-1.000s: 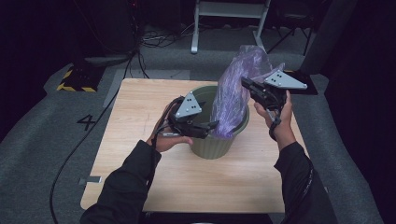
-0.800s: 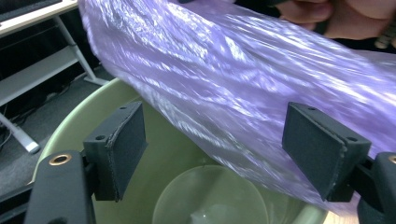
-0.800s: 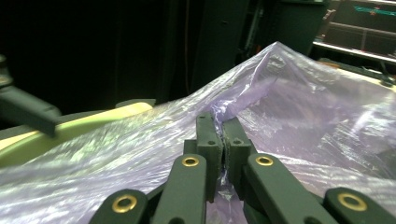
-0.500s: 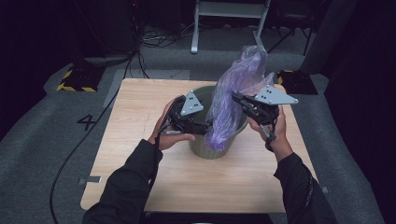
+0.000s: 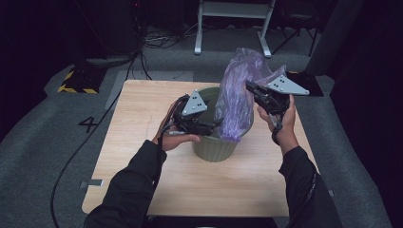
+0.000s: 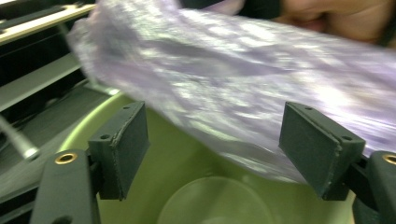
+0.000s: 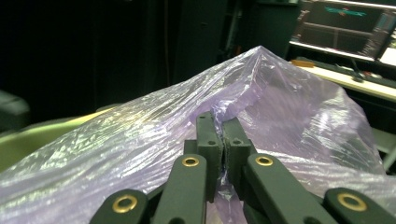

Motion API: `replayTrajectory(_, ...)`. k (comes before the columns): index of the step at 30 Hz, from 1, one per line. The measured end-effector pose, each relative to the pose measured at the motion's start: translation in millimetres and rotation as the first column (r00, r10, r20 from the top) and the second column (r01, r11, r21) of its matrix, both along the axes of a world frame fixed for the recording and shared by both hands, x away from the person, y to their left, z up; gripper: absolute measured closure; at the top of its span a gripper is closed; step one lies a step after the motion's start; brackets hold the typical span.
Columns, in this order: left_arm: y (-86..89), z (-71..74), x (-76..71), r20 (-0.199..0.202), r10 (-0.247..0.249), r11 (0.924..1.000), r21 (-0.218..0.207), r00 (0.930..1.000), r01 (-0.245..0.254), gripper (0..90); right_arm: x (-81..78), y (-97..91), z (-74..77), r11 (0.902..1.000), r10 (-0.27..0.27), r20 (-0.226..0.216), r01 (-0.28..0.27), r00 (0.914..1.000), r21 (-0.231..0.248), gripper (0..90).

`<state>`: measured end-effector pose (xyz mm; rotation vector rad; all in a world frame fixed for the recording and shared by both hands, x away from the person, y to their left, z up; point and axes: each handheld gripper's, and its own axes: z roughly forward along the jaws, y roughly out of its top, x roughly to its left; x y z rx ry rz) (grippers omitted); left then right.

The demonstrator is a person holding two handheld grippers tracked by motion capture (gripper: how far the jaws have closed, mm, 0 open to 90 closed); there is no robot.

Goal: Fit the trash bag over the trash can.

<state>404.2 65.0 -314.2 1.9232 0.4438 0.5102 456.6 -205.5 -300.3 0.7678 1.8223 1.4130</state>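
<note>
A pale green bin (image 5: 216, 147) stands on the wooden table (image 5: 142, 118). A crinkled purple plastic bag (image 5: 235, 95) hangs slanted over it, its lower end inside the bin. My right gripper (image 5: 248, 86) is shut on the bag's upper part; in the right gripper view the pads (image 7: 222, 126) pinch a fold of the bag (image 7: 289, 112), with the bin's rim (image 7: 28, 135) at the left. My left gripper (image 5: 216, 124) is at the bin's left rim, open. In the left gripper view its gripper (image 6: 224, 149) points into the bin (image 6: 187, 158), and the bag (image 6: 243, 84) crosses just beyond the pads.
A black cable (image 5: 95, 137) trails from the left gripper off the table's left side. On the dark floor are a "4" mark (image 5: 89, 124), a yellow-and-black striped block (image 5: 76, 81) and a white stand's legs (image 5: 233, 28) behind the table.
The right gripper dipped left and down toward the bin with the bag, then came back up and right a little. The left gripper has stayed at the rim.
</note>
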Motion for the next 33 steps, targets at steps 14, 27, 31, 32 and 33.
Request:
replayTrajectory(14, -36.5, 1.8, -9.5, 0.027, -0.089, 0.9942, 0.063, 0.9957, 0.087, 47.0, -2.5, 6.0, 2.0, 0.9992, -0.041, 0.04, 0.041, 0.9984, 0.003, 88.7)
replayTrajectory(27, -39.7, -6.2, 10.1, 0.086, 0.015, 0.971, 0.236, 0.9962, -0.035, 89.7, -13.6, 11.0, 6.2, 0.9979, 0.06, 0.057, -0.062, 0.9966, 0.021, 88.6)
replayTrajectory(31, -31.1, -1.7, 10.5, 0.054, 0.034, 0.9821, 0.183, 0.998, -0.044, 89.6, -17.9, 12.9, 6.8, 0.9967, 0.08, 0.067, -0.081, 0.9946, 0.012, 88.7)
replayTrajectory(32, -29.4, -0.1, 9.4, 0.047, 0.027, 0.9846, 0.171, 0.9985, -0.035, 86.8, -18.5, 13.1, 7.3, 0.9966, 0.081, 0.067, -0.082, 0.9945, 0.009, 88.7)
replayTrajectory(33, -27.3, 2.2, 6.6, 0.042, 0.014, 0.9881, 0.153, 0.999, -0.02, 83.4, -18.6, 13.3, 7.6, 0.9966, 0.081, 0.067, -0.082, 0.9945, 0.005, 88.6)
